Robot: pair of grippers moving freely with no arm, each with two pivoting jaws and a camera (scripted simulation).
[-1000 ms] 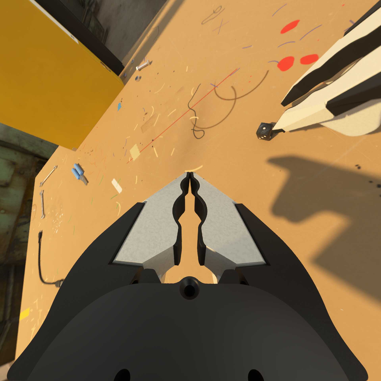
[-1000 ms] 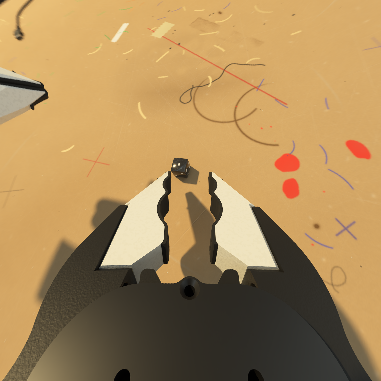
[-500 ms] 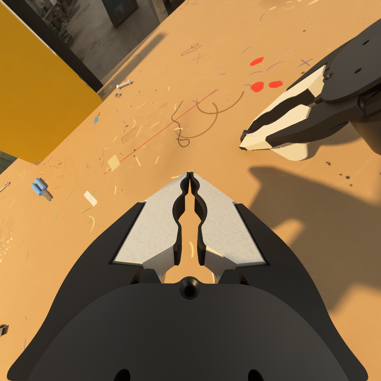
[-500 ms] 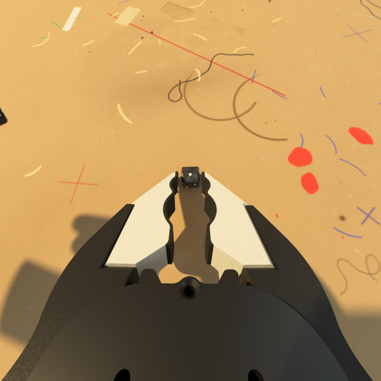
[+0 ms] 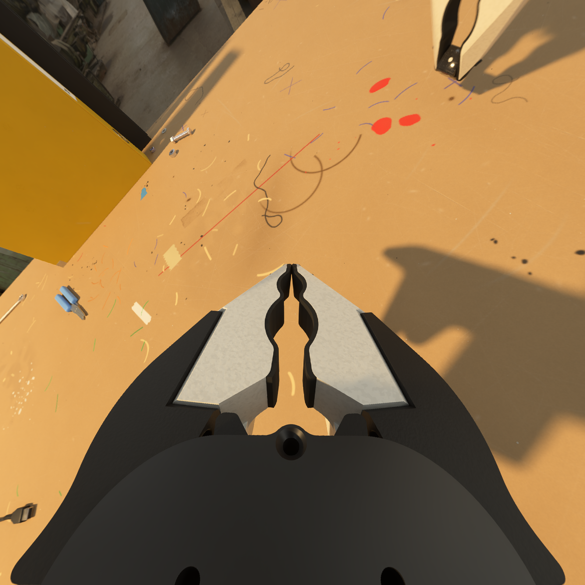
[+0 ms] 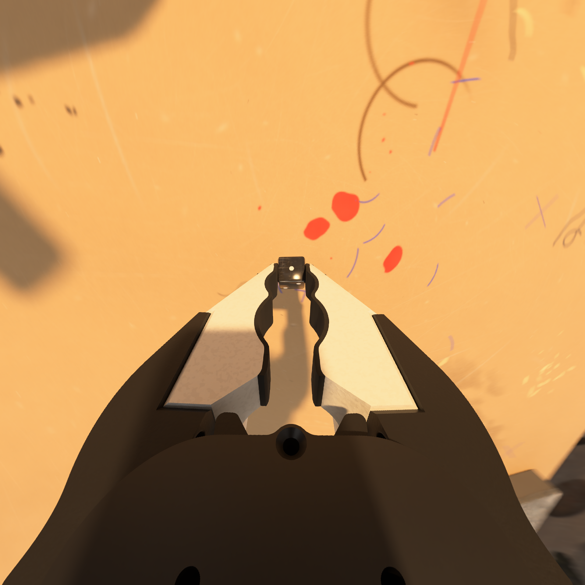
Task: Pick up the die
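The die (image 6: 291,272) is small, dark and glossy with white pips. My right gripper (image 6: 291,273) is shut on it, the die pinched between the two cream fingertips and held above the tabletop, its shadow falling below. In the left wrist view the right gripper (image 5: 451,65) shows at the top right, hanging over the table with the die (image 5: 449,61) in its tips. My left gripper (image 5: 292,267) is shut and empty, low over the middle of the orange tabletop (image 5: 411,196).
A yellow cabinet (image 5: 47,152) stands at the left edge of the table. A bolt (image 5: 181,135), a nut (image 5: 172,153), blue-handled pliers (image 5: 68,300) and a cable plug (image 5: 22,512) lie along the left side. Red paint blots (image 5: 381,125) mark the surface.
My right gripper closed on the die, then lifted it off the table and swung away and round. My left gripper stayed shut and drew back a little.
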